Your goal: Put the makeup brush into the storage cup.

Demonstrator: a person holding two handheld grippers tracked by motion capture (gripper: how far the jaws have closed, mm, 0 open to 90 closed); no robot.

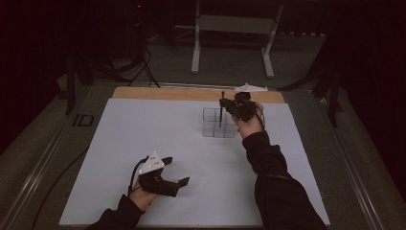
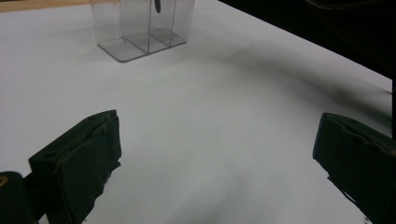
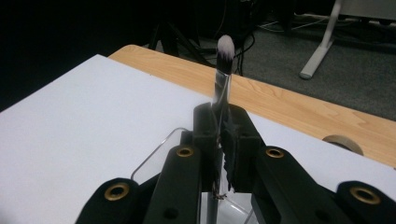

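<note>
Clamping a makeup brush (image 3: 222, 74), the right gripper (image 3: 219, 140) has its jaws closed on the brush handle, which stands upright with the pale bristle tip at the top. In the high view the right gripper (image 1: 238, 106) sits at the far side of the white mat (image 1: 143, 143), directly over a clear plastic organizer (image 1: 215, 123) (divided into compartments), and the brush (image 1: 221, 108) runs down as a thin dark stick into the container; which compartment it enters I cannot tell. In the right gripper view a clear edge of the organizer (image 3: 154, 161) shows just below the jaws. Beyond it lies the wooden table edge (image 3: 289, 105), with a roll of tape (image 3: 343, 142) partly seen at the right.

Left gripper (image 1: 174, 179) rests near the front of the mat, held in the person's left hand (image 1: 143, 194), jaws spread wide apart and gripping nothing. In the left gripper view the left gripper (image 2: 217, 158) shows both black pads well apart with bare mat (image 2: 210, 116) between them. Farther off in that view stands the clear organizer (image 2: 142, 28), well apart from this gripper, with a dark bit of the brush (image 2: 158, 5) visible inside near the top edge.

Beyond the table, white desk legs (image 1: 195, 43) stand on grey carpet.
</note>
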